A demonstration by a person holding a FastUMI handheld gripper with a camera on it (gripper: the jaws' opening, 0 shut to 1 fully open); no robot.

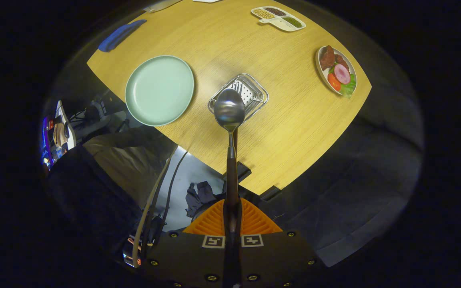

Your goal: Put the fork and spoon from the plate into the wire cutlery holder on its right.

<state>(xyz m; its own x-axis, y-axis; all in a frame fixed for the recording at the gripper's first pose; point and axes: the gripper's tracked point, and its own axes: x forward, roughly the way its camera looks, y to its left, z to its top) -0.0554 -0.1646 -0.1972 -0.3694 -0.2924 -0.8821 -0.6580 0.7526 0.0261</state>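
Observation:
My gripper (232, 206) is shut on the dark handle of a metal spoon (229, 111), high above the wooden table (286, 120) and looking down on it. The spoon's bowl points away from the fingers and hangs over the near-left part of the wire cutlery holder (254, 94). Inside the holder a white perforated piece shows; I cannot tell whether a fork is in there. The pale green plate (159, 90) lies left of the holder with nothing on it.
A plate of meat and vegetables (336, 70) sits right of the holder, and a divided dish of grains (278, 18) lies far beyond it. A blue object (120, 35) rests by the table's far-left edge. Cables (156, 188) and dark clothing show below the near edge.

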